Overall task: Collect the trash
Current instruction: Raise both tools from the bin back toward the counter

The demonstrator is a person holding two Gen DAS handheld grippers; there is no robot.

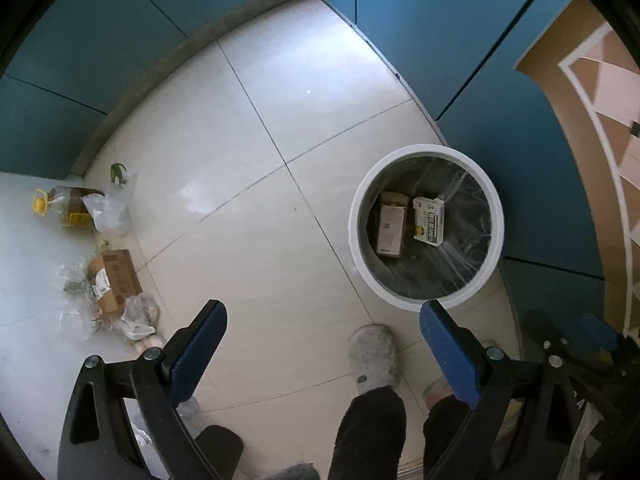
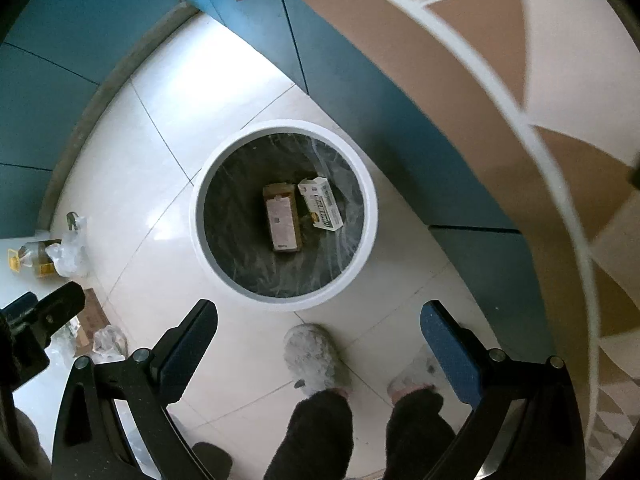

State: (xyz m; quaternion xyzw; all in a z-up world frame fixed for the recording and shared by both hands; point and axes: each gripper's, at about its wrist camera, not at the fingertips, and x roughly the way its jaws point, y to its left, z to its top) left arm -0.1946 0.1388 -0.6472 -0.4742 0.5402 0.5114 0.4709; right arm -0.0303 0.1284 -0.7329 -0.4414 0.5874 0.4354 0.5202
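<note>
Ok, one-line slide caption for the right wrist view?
Open right gripper above white bin holding two boxes.

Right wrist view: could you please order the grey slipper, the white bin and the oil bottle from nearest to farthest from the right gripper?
From the right gripper:
1. Grey slipper, on the floor just below, between the fingers.
2. White bin, straight ahead.
3. Oil bottle, far left by the wall.
</note>
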